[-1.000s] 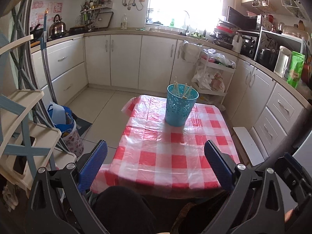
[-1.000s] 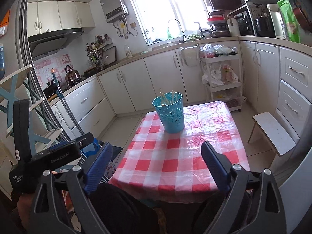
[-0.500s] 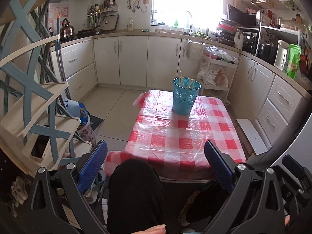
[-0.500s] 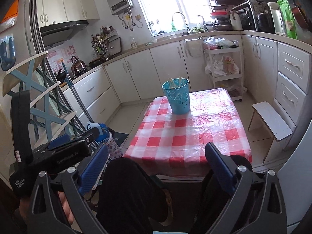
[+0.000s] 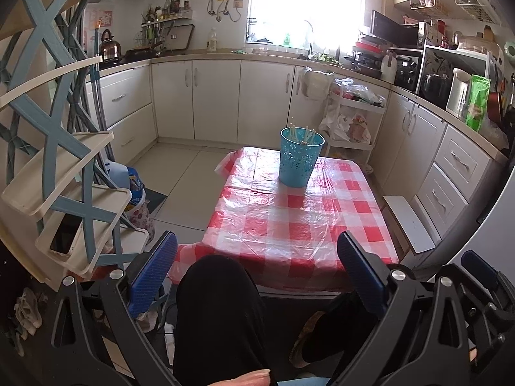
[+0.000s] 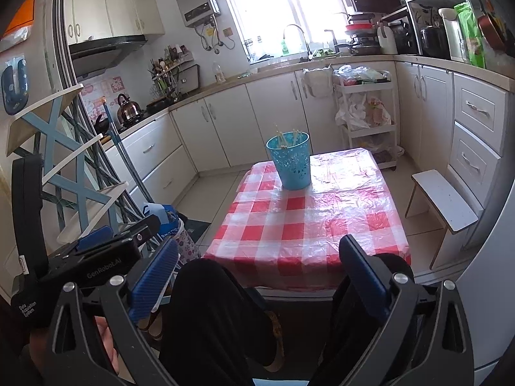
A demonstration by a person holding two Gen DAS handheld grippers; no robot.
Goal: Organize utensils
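White kitchen cabinets (image 5: 212, 99) run along the far wall and round the right side, with a bright window above the sink. Nearer me stands the small table (image 5: 299, 225) under its red-and-white checked plastic cloth, and apart from one thing its top looks bare. That thing is the blue perforated holder (image 5: 300, 157), upright toward the far end of the cloth, with pale chopsticks (image 5: 304, 135) leaning inside it, their tips just clearing the rim. From the right wrist view the same holder (image 6: 291, 160) sits a little left of the table's middle line. Both of my tools hang low over my knees, well apart from the table edge: my left gripper (image 5: 257, 276) is spread wide and carries nothing, and my right gripper (image 6: 257, 276) is likewise spread wide with nothing between its fingers. I judge the sorting itself done, since no loose utensils show on the cloth. If anything remains, I would need to lean forward and check the holder's contents.
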